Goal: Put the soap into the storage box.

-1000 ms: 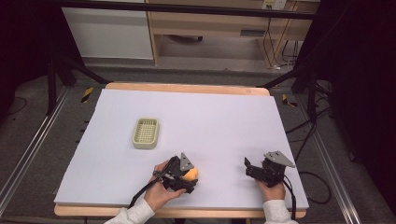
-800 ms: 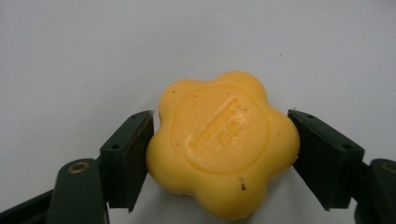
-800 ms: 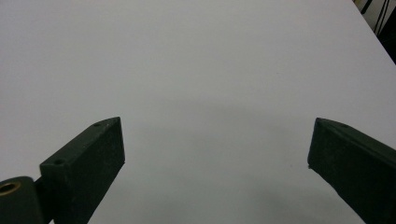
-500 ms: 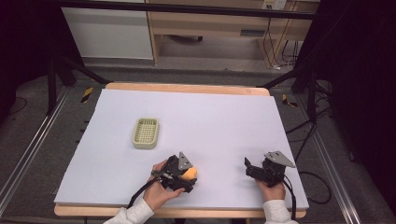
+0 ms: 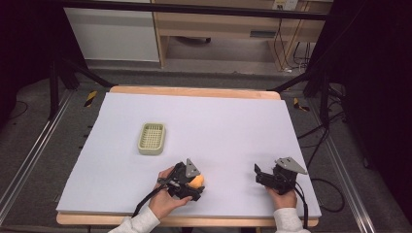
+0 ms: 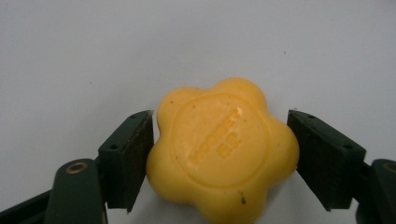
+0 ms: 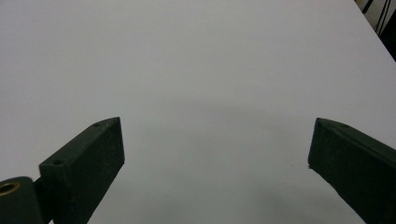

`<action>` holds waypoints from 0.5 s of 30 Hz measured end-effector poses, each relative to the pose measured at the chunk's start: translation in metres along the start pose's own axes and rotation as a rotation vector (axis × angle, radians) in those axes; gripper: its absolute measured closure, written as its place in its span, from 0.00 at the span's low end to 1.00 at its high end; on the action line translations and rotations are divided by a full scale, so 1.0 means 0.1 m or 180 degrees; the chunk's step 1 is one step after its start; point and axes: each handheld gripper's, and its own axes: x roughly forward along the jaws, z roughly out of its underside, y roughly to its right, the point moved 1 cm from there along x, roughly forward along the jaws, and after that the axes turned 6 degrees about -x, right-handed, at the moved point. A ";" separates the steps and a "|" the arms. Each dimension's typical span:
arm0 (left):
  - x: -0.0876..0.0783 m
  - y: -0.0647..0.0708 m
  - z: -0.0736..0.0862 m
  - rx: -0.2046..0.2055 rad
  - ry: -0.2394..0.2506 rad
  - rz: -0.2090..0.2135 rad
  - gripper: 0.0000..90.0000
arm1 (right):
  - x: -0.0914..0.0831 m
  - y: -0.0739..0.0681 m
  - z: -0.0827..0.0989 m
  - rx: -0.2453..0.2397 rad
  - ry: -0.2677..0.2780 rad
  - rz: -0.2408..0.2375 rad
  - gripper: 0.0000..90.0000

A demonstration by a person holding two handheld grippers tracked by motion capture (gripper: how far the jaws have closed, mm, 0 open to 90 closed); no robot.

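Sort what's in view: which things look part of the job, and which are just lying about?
Likely in play:
- yellow flower-shaped soap, between the left gripper jaws
- green slotted soap dish, the soap's probable destination

Idle or background:
- right gripper, open over bare table
- shelving behind

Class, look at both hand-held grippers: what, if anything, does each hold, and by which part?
Left hand-held gripper: jaws flank the yellow flower-shaped soap bar at opposite side edges; a firm grip cannot be told. Right hand-held gripper: nothing.
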 end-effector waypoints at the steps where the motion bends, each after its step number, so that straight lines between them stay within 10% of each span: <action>1: 0.00 0.00 0.00 -0.0004 0.0000 -0.0003 0.26 | 0.00 0.00 0.00 0.0002 -0.0002 -0.0001 0.05; 15: 0.04 0.00 -0.01 -0.0047 0.0005 -0.0023 0.28 | 0.01 0.00 0.00 -0.0001 -0.0015 -0.0008 0.04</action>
